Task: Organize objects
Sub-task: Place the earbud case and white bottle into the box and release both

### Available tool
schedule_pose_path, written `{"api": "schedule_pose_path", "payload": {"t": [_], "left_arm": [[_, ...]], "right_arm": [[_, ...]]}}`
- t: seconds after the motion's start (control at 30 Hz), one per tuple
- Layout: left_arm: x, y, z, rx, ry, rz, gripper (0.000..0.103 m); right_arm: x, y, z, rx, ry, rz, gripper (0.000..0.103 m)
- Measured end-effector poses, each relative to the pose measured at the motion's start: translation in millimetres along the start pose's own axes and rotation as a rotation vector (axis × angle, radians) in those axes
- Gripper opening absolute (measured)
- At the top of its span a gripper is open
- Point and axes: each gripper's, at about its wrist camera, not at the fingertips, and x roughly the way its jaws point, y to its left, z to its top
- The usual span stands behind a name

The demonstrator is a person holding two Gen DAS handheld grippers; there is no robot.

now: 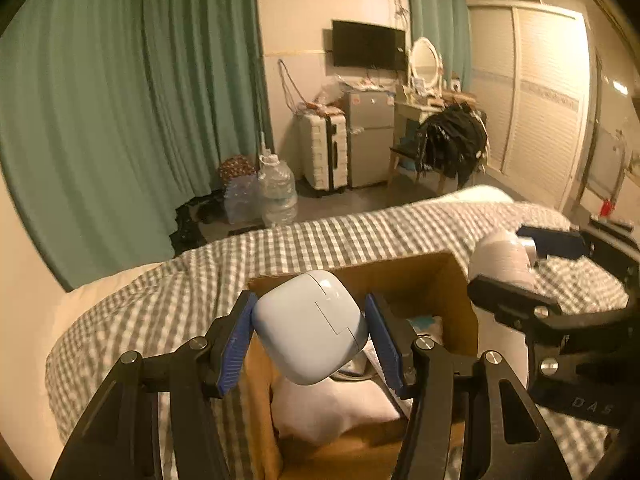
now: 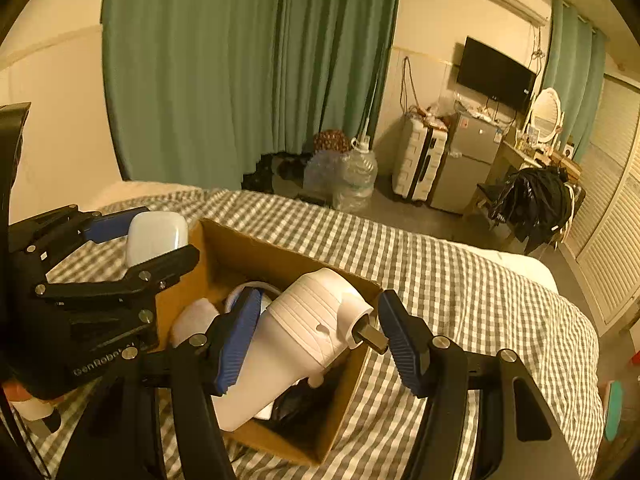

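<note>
An open cardboard box (image 1: 424, 276) (image 2: 240, 248) sits on the checked bed. My left gripper (image 1: 310, 336) is shut on a pale blue rounded case (image 1: 312, 326) and holds it over the box's left part; it also shows in the right wrist view (image 2: 156, 236). My right gripper (image 2: 316, 334) holds a white hair dryer (image 2: 304, 328) by its head over the box, with its metal plug tip against the right finger; the dryer also shows in the left wrist view (image 1: 500, 260). White cloth (image 1: 328, 404) and dark items lie inside the box.
The grey-and-white checked bedspread (image 2: 460, 288) surrounds the box. Beyond the bed stand water bottles (image 1: 276, 192), a white suitcase (image 1: 324, 152), a small fridge (image 1: 368, 136), a chair with black clothes (image 1: 452, 136), green curtains and a wardrobe.
</note>
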Motion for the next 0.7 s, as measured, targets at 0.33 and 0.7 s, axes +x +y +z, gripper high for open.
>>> {"api": "schedule_pose_path", "payload": {"t": [0.33, 0.7], "left_arm": [[63, -4, -32, 0.057, 0.137, -0.051, 0.057], [76, -7, -39, 0.056, 0.167, -0.07, 0.057]], "right_arm": [[81, -7, -12, 0.011, 0.142, 0.022, 0.061], [96, -17, -18, 0.082, 0.147, 0.077, 0.061]]}}
